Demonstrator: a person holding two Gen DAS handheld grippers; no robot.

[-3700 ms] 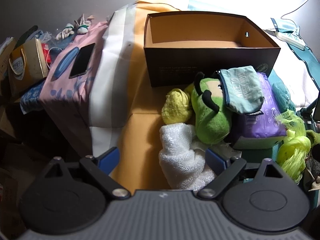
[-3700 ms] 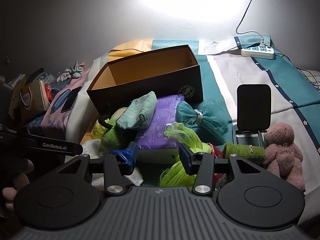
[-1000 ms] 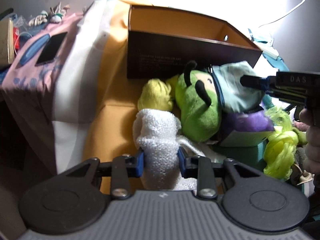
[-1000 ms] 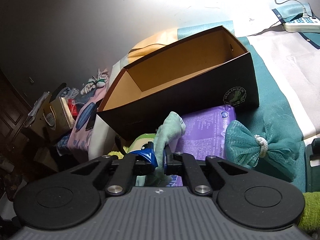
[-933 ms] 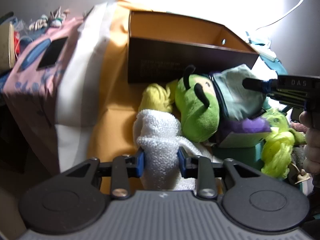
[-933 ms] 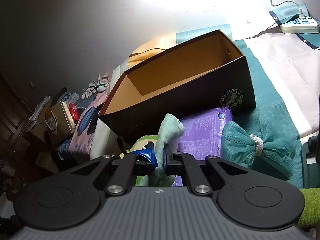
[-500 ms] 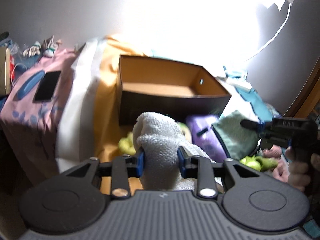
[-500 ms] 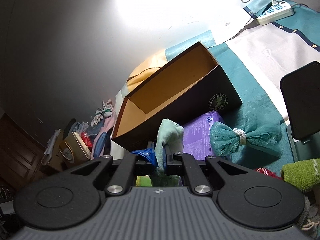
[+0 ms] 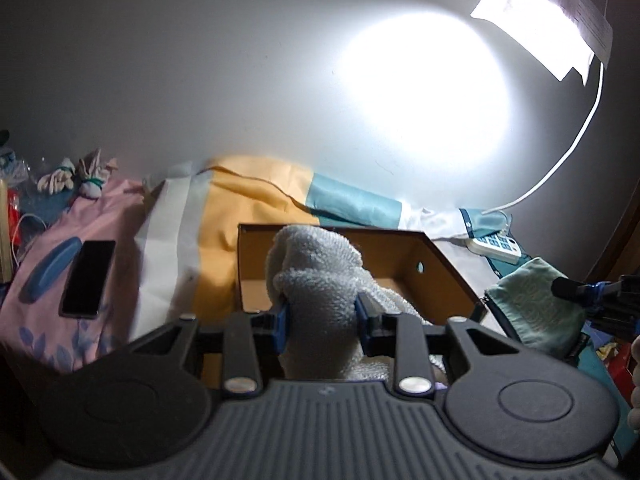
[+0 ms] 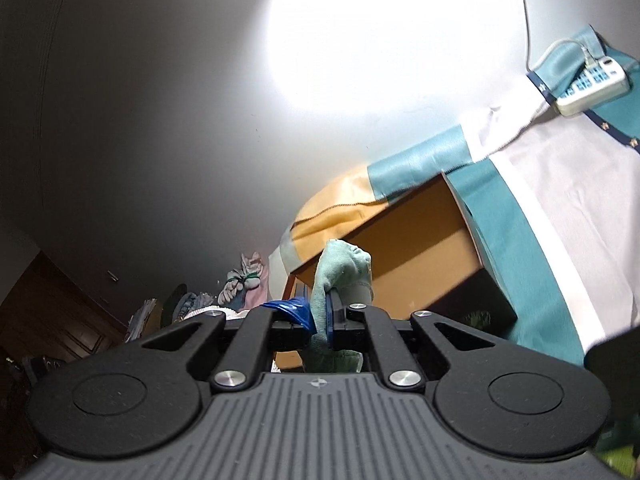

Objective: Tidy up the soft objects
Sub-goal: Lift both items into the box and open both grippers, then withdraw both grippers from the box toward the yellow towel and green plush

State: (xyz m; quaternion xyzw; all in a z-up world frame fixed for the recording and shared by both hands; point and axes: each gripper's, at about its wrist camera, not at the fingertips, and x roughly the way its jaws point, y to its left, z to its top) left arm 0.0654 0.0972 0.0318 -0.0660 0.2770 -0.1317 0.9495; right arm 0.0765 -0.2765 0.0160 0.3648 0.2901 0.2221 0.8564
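Left gripper [image 9: 321, 318] jaws clamped on white towel [image 9: 320, 280] above open box [image 9: 448, 264] rim; right gripper [image 10: 319, 318] pinching teal pouch [image 10: 340, 276].

Nubbly white terry towel [image 9: 316, 280], rough and loopy, bulges between the left gripper [image 9: 320, 322]'s blue plastic pads [image 9: 281, 324]. The gripper body is matt black plastic, ribbed at the base, with small shiny metal rivets [image 9: 412, 384]. Behind sits the cardboard box [image 9: 440, 264], matt tan inside, dark outside. The right gripper [image 10: 320, 314] pinches a mint-green cloth pouch [image 10: 340, 276], soft woven fabric. Smooth bedsheet [image 10: 520, 232] in teal, white and yellow cloth, faintly sheened. A glossy black phone [image 9: 86, 278] lies on pink printed cloth. The white power strip [image 10: 592, 88] is smooth plastic.
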